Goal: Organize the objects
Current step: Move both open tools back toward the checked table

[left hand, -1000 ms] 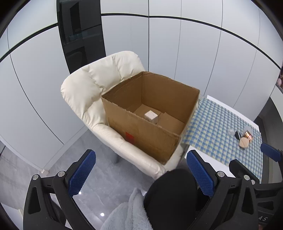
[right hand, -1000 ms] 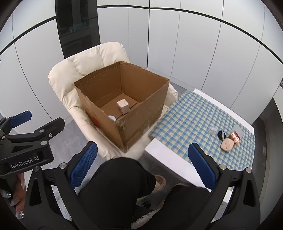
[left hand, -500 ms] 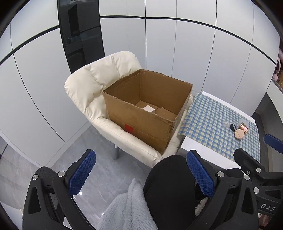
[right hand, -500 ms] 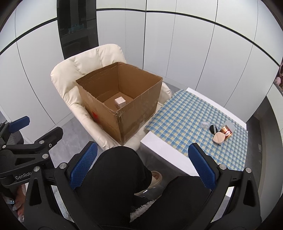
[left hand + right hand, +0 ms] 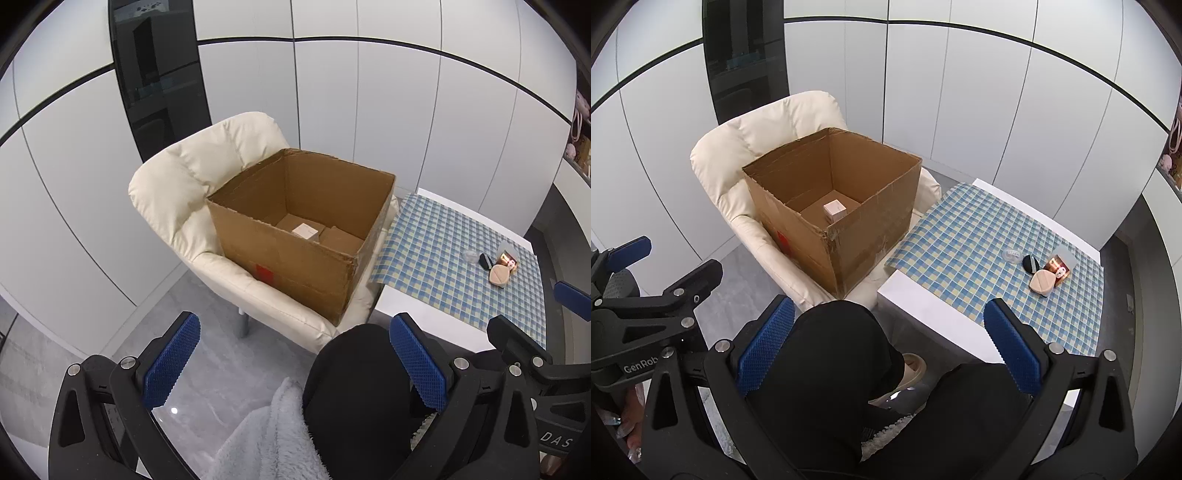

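Box (image 5: 301, 254) wall hides half its small carton (image 5: 304, 231).

The room is lined with white panelled walls (image 5: 369, 110) crossed by a dark seam, interrupted by a tall black glossy panel (image 5: 159, 74). A cream padded armchair (image 5: 192, 184) is set on grey polished floor (image 5: 207, 354).
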The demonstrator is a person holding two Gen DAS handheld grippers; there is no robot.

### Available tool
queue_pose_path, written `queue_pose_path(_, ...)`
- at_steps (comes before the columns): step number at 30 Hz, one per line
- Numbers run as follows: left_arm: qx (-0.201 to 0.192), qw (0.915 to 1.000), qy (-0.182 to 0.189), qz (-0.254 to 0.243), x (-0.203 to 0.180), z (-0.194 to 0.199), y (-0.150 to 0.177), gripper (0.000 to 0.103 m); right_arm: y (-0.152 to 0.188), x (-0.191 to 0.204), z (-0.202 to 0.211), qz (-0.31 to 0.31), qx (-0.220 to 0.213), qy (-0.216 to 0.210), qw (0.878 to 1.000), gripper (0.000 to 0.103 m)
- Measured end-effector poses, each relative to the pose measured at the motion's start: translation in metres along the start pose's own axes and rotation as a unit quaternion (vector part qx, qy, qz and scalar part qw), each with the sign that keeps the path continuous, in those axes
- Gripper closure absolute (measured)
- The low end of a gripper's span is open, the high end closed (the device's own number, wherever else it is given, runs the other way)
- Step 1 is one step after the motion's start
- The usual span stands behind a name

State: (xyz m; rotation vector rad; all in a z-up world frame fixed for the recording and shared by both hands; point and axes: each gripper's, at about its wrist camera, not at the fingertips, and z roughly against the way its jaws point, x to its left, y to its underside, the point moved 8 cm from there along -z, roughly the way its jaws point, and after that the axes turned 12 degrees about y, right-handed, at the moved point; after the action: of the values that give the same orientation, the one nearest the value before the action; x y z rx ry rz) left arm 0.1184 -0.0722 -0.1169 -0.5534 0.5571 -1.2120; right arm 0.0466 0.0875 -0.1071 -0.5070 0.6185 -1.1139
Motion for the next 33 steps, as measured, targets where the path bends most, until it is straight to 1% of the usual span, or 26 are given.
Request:
queue_pose_path(5,-0.004,0.9999,0.002,-0.015,-0.012,-0.001,-0.004,0.001,0.001,-0.012,0.0,-0.013,0.001,0.006,1.0,0.0)
queue_pose_path(12,0.0,0.9993,0.017,-0.034,-0.032,-0.007,-0.009,0.001,0.006,-0.035,-0.001,-0.039,0.006,0.023,0.999,0.0)
queue_pose_path(20,0.003,0.997,0.042,-0.065,-0.064,-0.015,-0.014,0.001,0.019,-0.069,-0.001,-0.073,0.017,0.047,0.996,0.0)
queue_pose_path(26,0.005,0.9935,0.066,-0.093,-0.094,-0.019,-0.016,0.001,0.031,-0.1,0.001,-0.108,0.025,0.071,0.991,0.0)
queue_pose_path(33,0.009,0.9878,0.09,-0.127,-0.129,-0.023,-0.012,0.001,0.051,-0.141,0.002,-0.153,0.041,0.099,0.982,0.0)
